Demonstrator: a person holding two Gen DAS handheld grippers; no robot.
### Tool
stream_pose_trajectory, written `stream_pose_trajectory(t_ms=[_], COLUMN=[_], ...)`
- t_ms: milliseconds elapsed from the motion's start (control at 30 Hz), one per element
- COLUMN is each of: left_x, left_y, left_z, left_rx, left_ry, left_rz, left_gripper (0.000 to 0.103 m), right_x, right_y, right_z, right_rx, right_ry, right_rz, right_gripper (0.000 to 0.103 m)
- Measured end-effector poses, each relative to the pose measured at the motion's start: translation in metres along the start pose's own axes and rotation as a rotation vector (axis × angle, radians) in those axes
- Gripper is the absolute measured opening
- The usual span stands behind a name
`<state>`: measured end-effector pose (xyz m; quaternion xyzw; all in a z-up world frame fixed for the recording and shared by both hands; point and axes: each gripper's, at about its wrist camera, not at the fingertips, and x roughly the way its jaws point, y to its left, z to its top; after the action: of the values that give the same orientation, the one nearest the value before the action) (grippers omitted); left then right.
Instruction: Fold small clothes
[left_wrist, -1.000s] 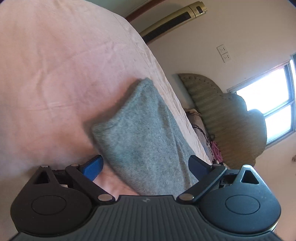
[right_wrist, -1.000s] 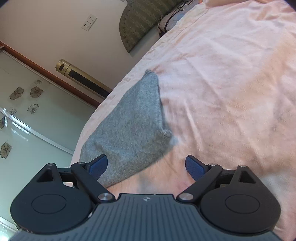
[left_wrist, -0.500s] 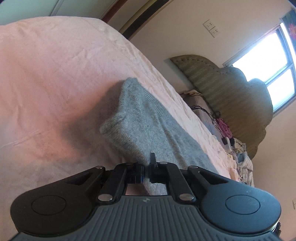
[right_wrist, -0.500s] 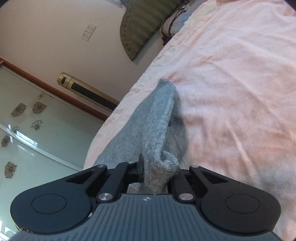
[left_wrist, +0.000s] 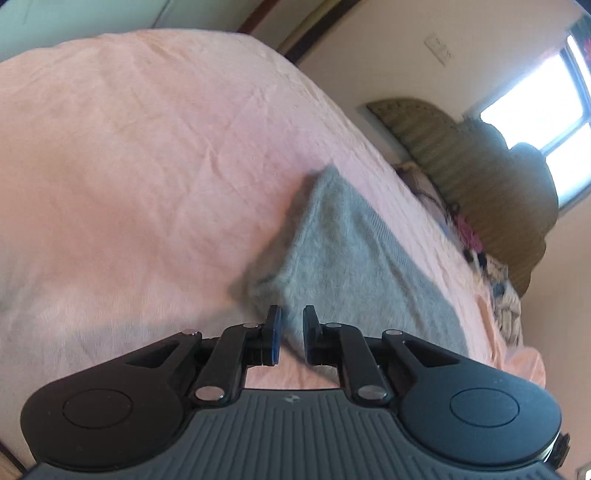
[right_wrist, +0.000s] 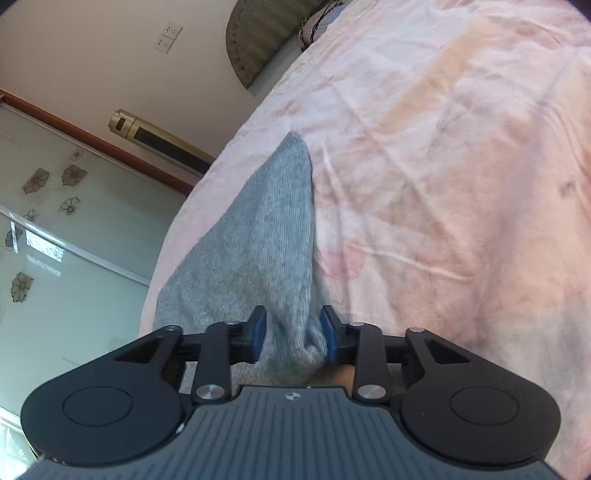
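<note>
Grey knit, soft and fuzzy, is the thing being folded: a small grey garment (left_wrist: 347, 266) lying on the pink bedsheet (left_wrist: 147, 166), reaching away from both claws toward the bed's far edge.

The left claw (left_wrist: 291, 334) has its pads a narrow gap apart and is opening; the garment's near corner sits just ahead of the tips, with only a sliver of cloth, if any, between them, and no pinch showing. The right claw (right_wrist: 291, 334) stands about half apart and is also opening, with the bunched near hem (right_wrist: 295, 332) of the garment between its pads and brushing the right one, though not squeezed.

This looks like the release at the end of a fold. To do it well, both claws should part fully before drawing back, so the fuzzy knit does not snag on a pad and drag the fold open. Draw back low and straight, away from the cloth. The bunch at the right claw probably wants a smoothing press afterwards.
</note>
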<state>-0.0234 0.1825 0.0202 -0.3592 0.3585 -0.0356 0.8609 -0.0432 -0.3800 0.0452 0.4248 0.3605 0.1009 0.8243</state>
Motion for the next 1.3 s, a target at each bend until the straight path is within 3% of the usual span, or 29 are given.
stream_pose_trajectory(t_ms=[33,100,133,167,233,333,467,533,600,700,800,833,900,933,1000,1100,1200,1300], left_x=[-0.003,-0.001,0.006,0.016,0.046,0.112,0.185,0.183,0.177,0.175,0.165,0.161,0.156,0.157,0.169,0.204,0.203,0.200], left_y=[-0.005,-0.031,-0.048,-0.067,-0.100,-0.139,-0.139,-0.126,-0.120,-0.124,-0.135,-0.139,-0.149,-0.156,-0.170,-0.171,-0.145,-0.143], left_z=[0.005,0.014,0.017,0.017,0.019,0.020,0.011,-0.003,-0.002,-0.005,-0.010,-0.009,-0.007,-0.007,-0.008,-0.002,0.006,0.007], left_rx=[0.002,0.096,0.159,0.233,0.368,0.538,0.644,0.735,0.722,0.740,0.783,0.777,0.765,0.778,0.835,0.861,0.778,0.775], left_ry=[-0.045,-0.120,-0.148,-0.188,-0.210,-0.124,-0.008,-0.068,-0.063,-0.065,-0.083,-0.084,-0.077,-0.080,-0.075,-0.007,-0.028,-0.028], left_rz=[-0.011,-0.003,0.014,0.029,0.055,0.125,0.306,0.307,0.288,0.306,0.362,0.349,0.299,0.288,0.285,0.361,0.285,0.288], left_gripper=[0.017,0.047,0.075,0.084,0.084,0.084,0.084,0.088,0.088,0.088,0.088,0.088,0.088,0.088,0.088,0.089,0.097,0.098], right_x=[-0.003,0.000,0.006,0.014,0.041,0.098,0.174,0.191,0.189,0.184,0.182,0.176,0.158,0.153,0.155,0.182,0.202,0.211], right_y=[0.003,0.016,0.025,0.036,0.057,0.090,0.115,0.108,0.095,0.081,0.094,0.101,0.114,0.120,0.129,0.130,0.117,0.115], right_z=[0.009,0.029,0.038,0.046,0.058,0.065,0.054,0.048,0.046,0.059,0.054,0.051,0.041,0.036,0.032,0.032,0.028,0.034], right_rx=[-0.002,-0.026,-0.049,-0.075,-0.124,-0.216,-0.411,-0.489,-0.544,-0.455,-0.493,-0.485,-0.489,-0.518,-0.572,-0.636,-0.716,-0.713], right_ry=[-0.037,-0.070,-0.079,-0.082,-0.061,-0.019,0.016,-0.027,-0.076,-0.087,-0.067,-0.068,-0.103,-0.114,-0.120,-0.066,-0.047,-0.039], right_rz=[-0.001,0.007,0.016,0.028,0.049,0.024,-0.199,-0.278,-0.263,-0.191,-0.243,-0.268,-0.231,-0.211,-0.240,-0.342,-0.419,-0.430], right_gripper=[0.055,0.055,0.055,0.055,0.056,0.064,0.064,0.062,0.061,0.061,0.062,0.066,0.074,0.084,0.093,0.093,0.094,0.101])
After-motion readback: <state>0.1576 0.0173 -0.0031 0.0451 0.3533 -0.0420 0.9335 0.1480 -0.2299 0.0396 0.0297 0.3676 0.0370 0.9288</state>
